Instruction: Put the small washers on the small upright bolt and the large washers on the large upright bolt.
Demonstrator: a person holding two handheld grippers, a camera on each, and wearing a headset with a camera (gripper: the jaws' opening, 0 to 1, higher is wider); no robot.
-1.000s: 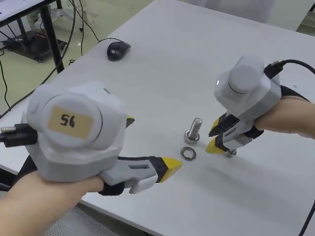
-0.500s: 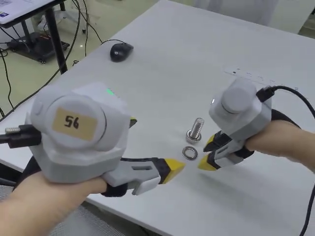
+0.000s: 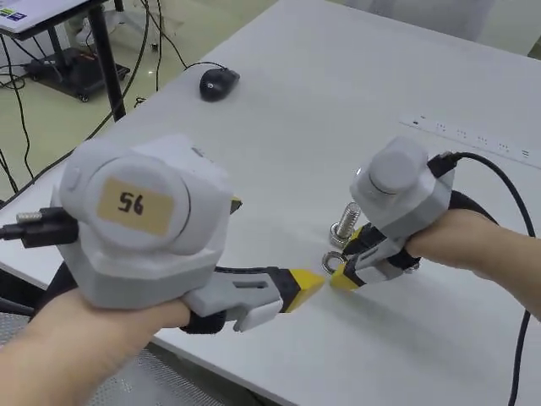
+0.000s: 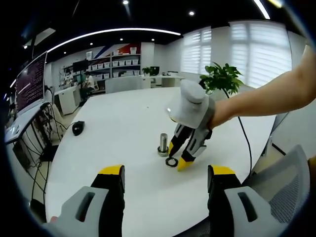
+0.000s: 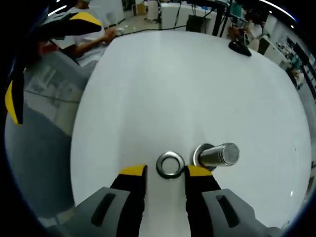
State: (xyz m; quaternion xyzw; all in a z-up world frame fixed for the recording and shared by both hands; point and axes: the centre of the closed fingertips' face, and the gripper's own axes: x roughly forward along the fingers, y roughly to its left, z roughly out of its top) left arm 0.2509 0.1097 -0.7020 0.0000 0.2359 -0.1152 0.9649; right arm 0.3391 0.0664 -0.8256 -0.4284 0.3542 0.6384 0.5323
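Since a second ago the right gripper (image 3: 342, 271) has swung in from the far side of the bolt and now sits over the washer, its yellow-tipped fingers (image 5: 133, 171) lowered to the white bench (image 3: 296, 127). The small silver ring washer (image 5: 161, 166) lies flat on the bench in the gap between these fingertips, just ahead of them. The fingers stand apart, not yet closed on it; whether either tip touches the ring cannot be told. The large upright threaded steel bolt (image 5: 216, 154) stands on its head just beyond the right-hand fingertip and right beside the washer, bare of any washer along its visible thread. The left gripper (image 4: 167, 171) hangs at the near edge of the bench with its fingers spread wide and nothing between them. In the left gripper view, bolt, washer and the right gripper's tips sit well ahead of its fingers, in line with the gap between them. Far beyond both sets of fingers, a black computer mouse (image 3: 219, 83) and a long white power strip (image 3: 473, 139) rest on the bench.
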